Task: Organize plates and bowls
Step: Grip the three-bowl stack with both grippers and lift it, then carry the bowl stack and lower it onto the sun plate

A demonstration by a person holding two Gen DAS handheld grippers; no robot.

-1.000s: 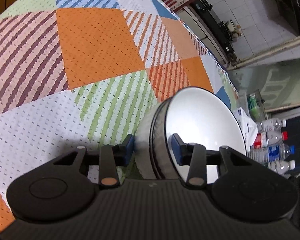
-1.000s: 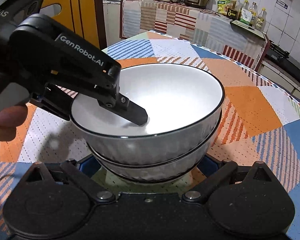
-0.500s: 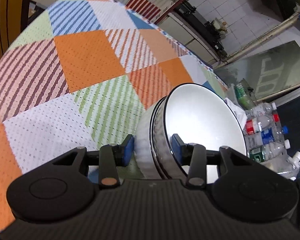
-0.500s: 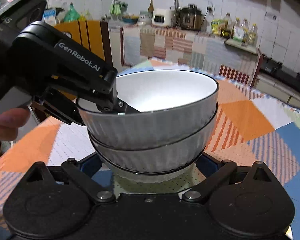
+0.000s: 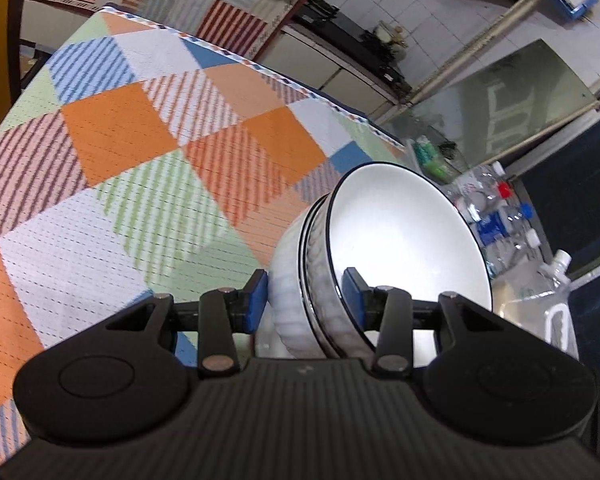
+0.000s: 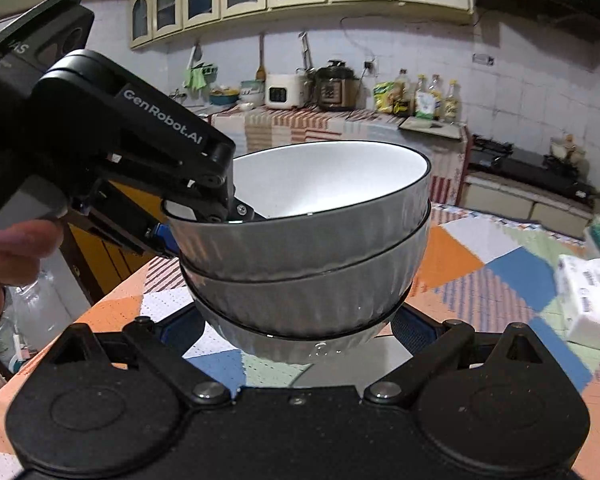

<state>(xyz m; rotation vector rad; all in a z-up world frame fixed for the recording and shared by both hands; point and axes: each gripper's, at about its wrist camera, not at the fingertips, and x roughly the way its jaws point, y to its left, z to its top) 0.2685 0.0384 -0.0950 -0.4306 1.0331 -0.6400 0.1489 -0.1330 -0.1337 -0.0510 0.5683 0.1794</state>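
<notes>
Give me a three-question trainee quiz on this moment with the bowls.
1. True or false: the left gripper clamps the wall of the stack of bowls with one finger inside the top bowl and one outside.
2. The inside of the top bowl is: A) white, B) blue, C) orange.
3. Fill in: the fingers that flank the base of the stack belong to the ___ gripper.

Key: 1 true; 2 A; 3 right.
</notes>
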